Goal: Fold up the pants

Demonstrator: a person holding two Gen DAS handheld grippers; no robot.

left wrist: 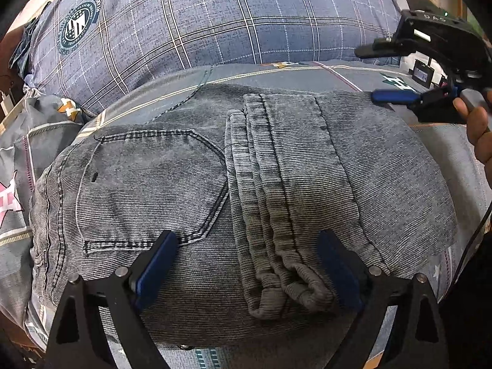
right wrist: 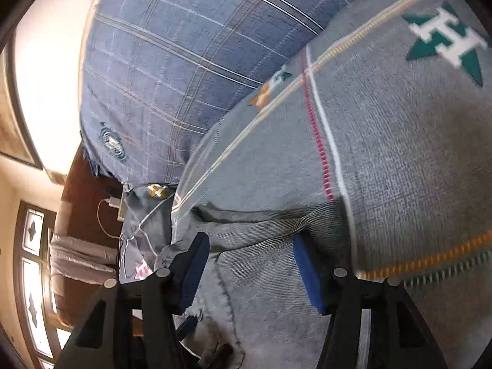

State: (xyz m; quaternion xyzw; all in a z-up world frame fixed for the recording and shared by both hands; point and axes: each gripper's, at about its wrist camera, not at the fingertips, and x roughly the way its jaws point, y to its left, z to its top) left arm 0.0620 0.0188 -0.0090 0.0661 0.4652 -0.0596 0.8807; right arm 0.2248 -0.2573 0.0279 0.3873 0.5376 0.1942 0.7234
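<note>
Grey denim pants (left wrist: 153,184) lie folded on the bed, with a back pocket (left wrist: 147,184) at the left and the bunched leg hems (left wrist: 267,215) running down the middle. My left gripper (left wrist: 247,243) hovers just over their near edge, open wide, with the hem roll below the gap and the pads touching nothing. My right gripper (left wrist: 378,73) is off the far right corner of the pants, open and empty, held by a hand (left wrist: 479,129). In the right wrist view, the right gripper (right wrist: 250,246) stands open above the pants' (right wrist: 264,292) edge.
The pants rest on a grey patterned bedspread (left wrist: 338,73). A large blue plaid pillow (left wrist: 215,24) lies behind them. A white charger with its cable (right wrist: 113,203) sits beyond the bed's edge, near a wooden headboard and a window (right wrist: 33,276).
</note>
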